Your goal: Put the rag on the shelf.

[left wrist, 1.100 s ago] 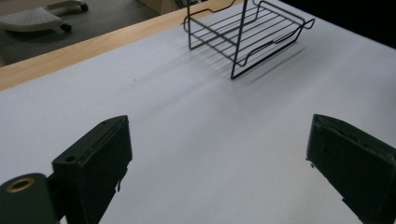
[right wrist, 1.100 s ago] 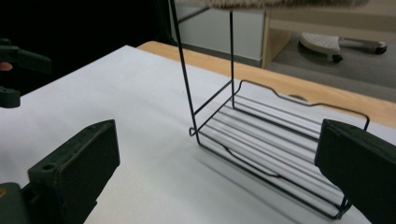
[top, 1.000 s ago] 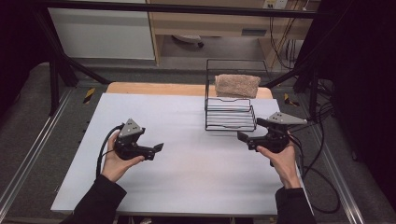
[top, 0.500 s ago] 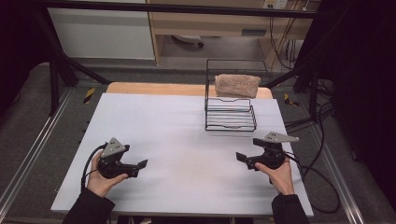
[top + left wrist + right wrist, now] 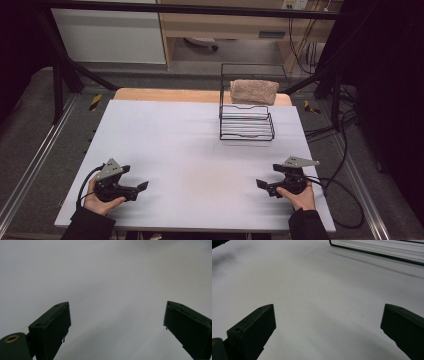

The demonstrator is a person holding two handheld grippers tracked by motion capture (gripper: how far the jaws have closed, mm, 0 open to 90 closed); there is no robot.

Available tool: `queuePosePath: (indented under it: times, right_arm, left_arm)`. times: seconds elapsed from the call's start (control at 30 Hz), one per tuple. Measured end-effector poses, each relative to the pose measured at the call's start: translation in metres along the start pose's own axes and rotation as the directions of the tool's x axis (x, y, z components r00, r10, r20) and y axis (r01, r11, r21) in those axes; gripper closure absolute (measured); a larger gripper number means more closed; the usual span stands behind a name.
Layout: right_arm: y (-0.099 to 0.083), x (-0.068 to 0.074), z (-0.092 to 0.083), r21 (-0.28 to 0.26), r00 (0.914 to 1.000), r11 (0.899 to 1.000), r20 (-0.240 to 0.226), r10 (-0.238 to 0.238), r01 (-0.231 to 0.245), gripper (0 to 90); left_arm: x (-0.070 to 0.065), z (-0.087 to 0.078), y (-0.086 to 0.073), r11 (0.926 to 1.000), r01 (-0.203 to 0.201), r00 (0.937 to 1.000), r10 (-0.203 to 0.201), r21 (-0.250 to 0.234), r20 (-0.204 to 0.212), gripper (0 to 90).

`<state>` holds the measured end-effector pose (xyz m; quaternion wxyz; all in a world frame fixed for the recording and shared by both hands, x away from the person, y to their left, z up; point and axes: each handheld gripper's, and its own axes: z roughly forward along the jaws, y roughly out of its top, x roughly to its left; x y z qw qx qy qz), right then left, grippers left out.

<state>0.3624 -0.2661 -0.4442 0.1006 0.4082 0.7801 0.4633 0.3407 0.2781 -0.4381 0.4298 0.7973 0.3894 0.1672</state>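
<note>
My left gripper [image 5: 142, 186] rests low on the white table [image 5: 200, 150] near its front left corner, held in a hand. In the left gripper view its jaws stand wide apart, and the left gripper [image 5: 116, 323] is open over bare tabletop. My right gripper [image 5: 261, 184] sits near the front right, also hand-held. In the right gripper view, the right gripper [image 5: 328, 323] is open with nothing between its jaws. A black wire rack [image 5: 247, 122] stands at the back right of the table, with a folded beige towel [image 5: 254, 91] on its top tier.
The rack's lower edge [image 5: 374, 251] crosses the top of the right gripper view, well ahead of the jaws. Cables [image 5: 345, 200] trail off the table's right side. Metal frame rails [image 5: 30, 165] run along both sides, and cabinets stand beyond the far edge.
Both hands have drawn back toward the table's near edge, away from the rack. The left one also moved further left. Both grippers stayed open.
</note>
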Motion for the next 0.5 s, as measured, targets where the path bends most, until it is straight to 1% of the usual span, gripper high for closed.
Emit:
queuePosePath:
  times: [0.07, 0.1, 0.13, 0.23, 0.3, 0.4, 0.5]
  right_arm:
    - [-0.0039, -0.0017, -0.0022, 0.004, 1.0, 1.0, 0.005, 0.007, -0.007, 0.6]
    - [-0.0054, -0.0022, -0.0033, 0.003, 0.9998, 1.0, 0.006, 0.019, -0.019, 0.6]
    - [-0.0068, -0.0037, -0.0039, -0.001, 0.9998, 1.0, 0.008, 0.016, -0.016, 0.6]
    - [-0.0086, -0.0042, -0.0051, -0.002, 0.9996, 1.0, 0.007, 0.025, -0.025, 0.6]
    - [-0.0093, -0.0036, -0.0046, -0.002, 0.9997, 1.0, 0.004, 0.022, -0.022, 0.6]
    - [-0.0101, -0.0029, -0.0032, 0.013, 0.9998, 1.0, 0.008, 0.018, -0.018, 0.6]
    - [-0.01, -0.003, -0.003, 0.012, 0.9998, 1.0, 0.007, 0.016, -0.017, 0.6]
  left_arm:
    - [0.0007, 0.0007, -0.0019, 1.0, 0.001, 1.0, -0.001, 0.003, -0.001, 6.8]
    - [0.0014, 0.0009, -0.0024, 1.0, 0.005, 1.0, -0.005, 0.003, 0.0, 6.8]
    - [0.002, 0.0011, -0.0028, 1.0, 0.008, 1.0, -0.008, 0.003, -0.001, 6.7]
    - [0.0035, 0.0013, -0.0035, 0.9999, 0.014, 0.9999, -0.014, 0.004, -0.002, 6.8]
    - [0.0037, 0.0015, -0.0038, 0.9999, 0.016, 0.9999, -0.016, 0.003, -0.003, 6.8]
    - [0.004, 0.0018, -0.004, 0.9999, 0.016, 0.9999, -0.016, 0.005, -0.004, 6.7]
    - [0.0039, 0.0019, -0.0041, 0.9999, 0.014, 0.9999, -0.014, 0.008, -0.005, 6.8]
